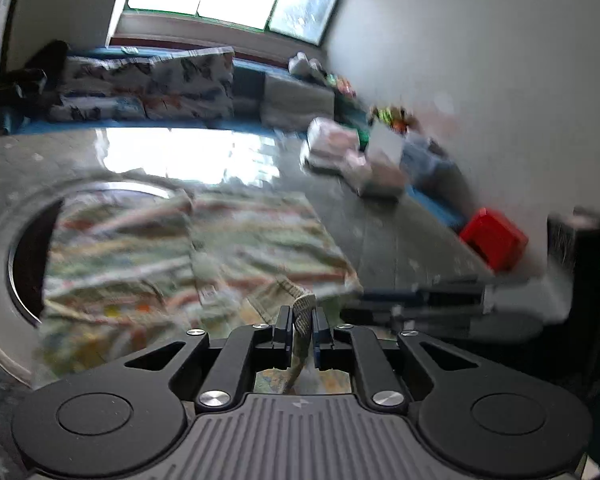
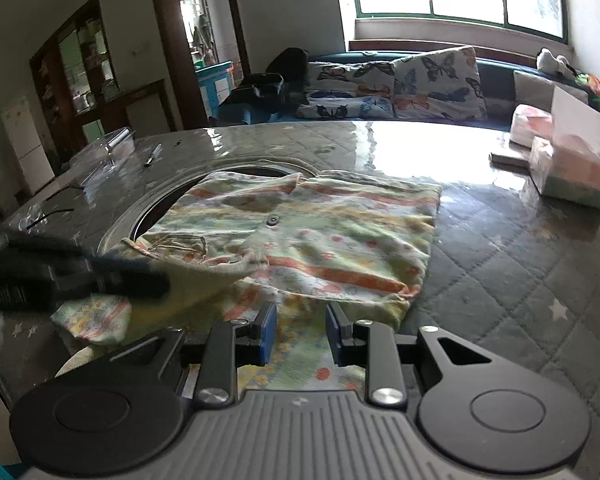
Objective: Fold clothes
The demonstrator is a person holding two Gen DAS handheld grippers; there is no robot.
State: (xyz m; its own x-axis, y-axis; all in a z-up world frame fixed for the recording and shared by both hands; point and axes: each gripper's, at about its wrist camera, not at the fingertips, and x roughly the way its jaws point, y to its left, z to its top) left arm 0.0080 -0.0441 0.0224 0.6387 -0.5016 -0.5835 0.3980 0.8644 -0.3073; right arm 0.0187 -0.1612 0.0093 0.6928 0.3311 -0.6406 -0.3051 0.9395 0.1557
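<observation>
Fold step w/ patterned shirt point(image 2: 300, 232) flat on worktop point(image 2: 520, 264): left tongs point(image 1: 302, 322) pinch a sleeve edge, apparently carrying it inward; right tongs point(image 2: 300, 334) part-open over hem, gripping nothing; next: lay sleeve, release.

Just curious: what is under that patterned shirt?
The shirt lies on a quilted table, partly over a round opening. How far the opening runs beneath it is hidden.
</observation>
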